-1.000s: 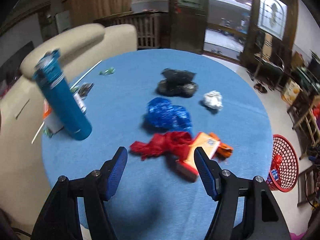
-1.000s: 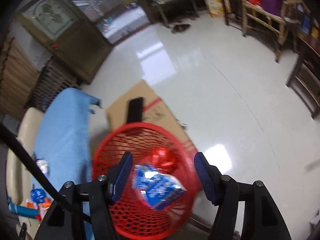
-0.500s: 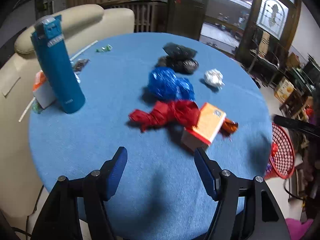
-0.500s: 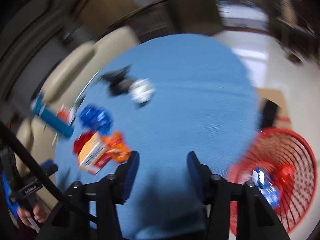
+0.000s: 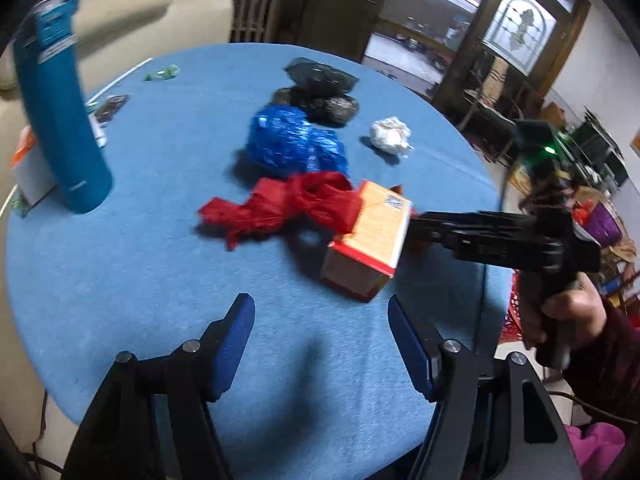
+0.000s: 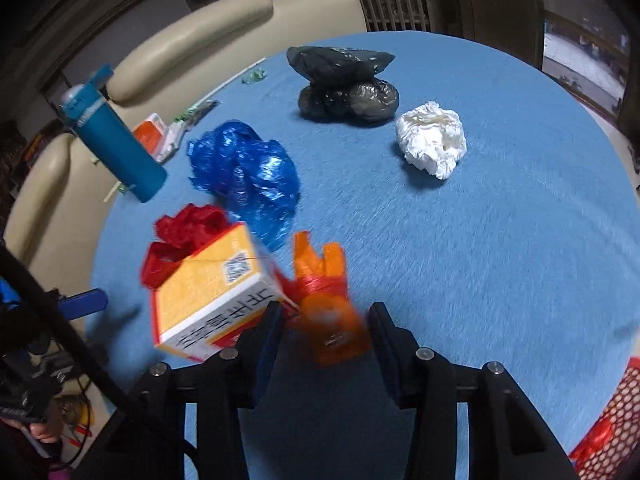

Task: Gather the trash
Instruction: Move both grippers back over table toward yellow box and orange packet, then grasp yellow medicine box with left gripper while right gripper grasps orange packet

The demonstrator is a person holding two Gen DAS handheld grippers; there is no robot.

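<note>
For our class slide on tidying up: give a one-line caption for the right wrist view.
Right gripper closing around an orange bag beside a box on the blue table.

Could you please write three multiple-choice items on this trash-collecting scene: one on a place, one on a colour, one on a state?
1. What lies between the right gripper's jaws?
A. orange bag
B. white wad
C. teal bottle

2. What colour is the crumpled bag beside the black bags?
A. green
B. blue
C. yellow

3. How is the left gripper?
A. shut on the carton
B. holding the red bag
C. open, empty

Key: 1 A, orange plastic sits between the pads; 2 B, the blue bag lies nearest; 3 C, only blue tablecloth shows between its fingers.
</note>
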